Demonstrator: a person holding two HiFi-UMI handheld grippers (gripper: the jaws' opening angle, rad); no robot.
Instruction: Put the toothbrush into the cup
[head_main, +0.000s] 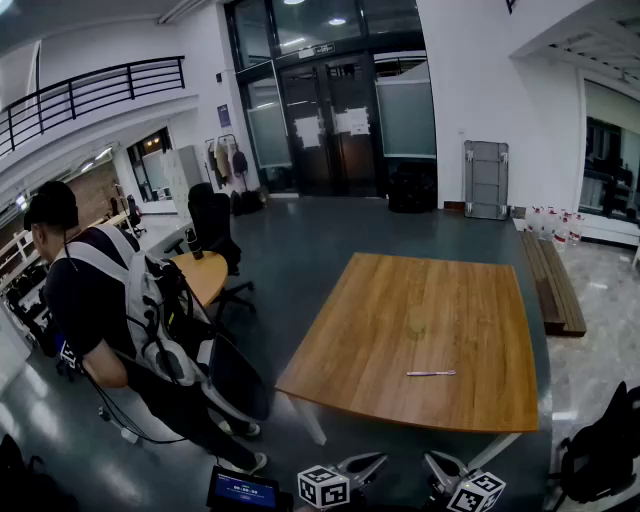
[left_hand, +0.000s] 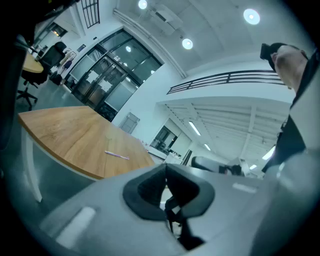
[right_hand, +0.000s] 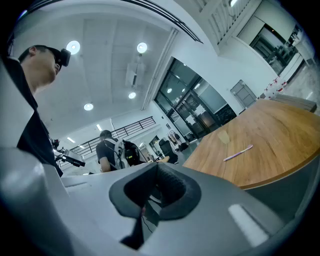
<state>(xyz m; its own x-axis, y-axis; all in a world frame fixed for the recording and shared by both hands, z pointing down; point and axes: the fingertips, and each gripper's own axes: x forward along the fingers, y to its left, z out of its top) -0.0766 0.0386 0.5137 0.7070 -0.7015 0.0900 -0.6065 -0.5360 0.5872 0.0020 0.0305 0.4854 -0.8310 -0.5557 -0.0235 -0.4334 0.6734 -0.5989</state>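
Far left: a person with a grey-and-white backpack (head_main: 150, 310) stood bent over, well clear of the job.

Left gripper (head_main: 372, 462) hung low off the near edge of the light-brown wooden table (head_main: 400, 290). In its own view the left gripper (left_hand: 166, 172) had its jaws closed together with nothing between them.

Task not started, by my read. The thin pale-lilac plastic toothbrush (head_main: 431, 373) lay flat on the table near the near edge, untouched. The small translucent cup (head_main: 418, 322) stood upright further in, apart from it and empty as far as I could see. Pick, carry and drop were all left to do.

Toothbrush long axis ran left-right in the head view, roughly along the near edge. Couldn't tell which end was the bristle head.

Right gripper (head_main: 432, 462) was also low off the edge. In its own view the right gripper (right_hand: 156, 170) had its jaws closed on nothing.
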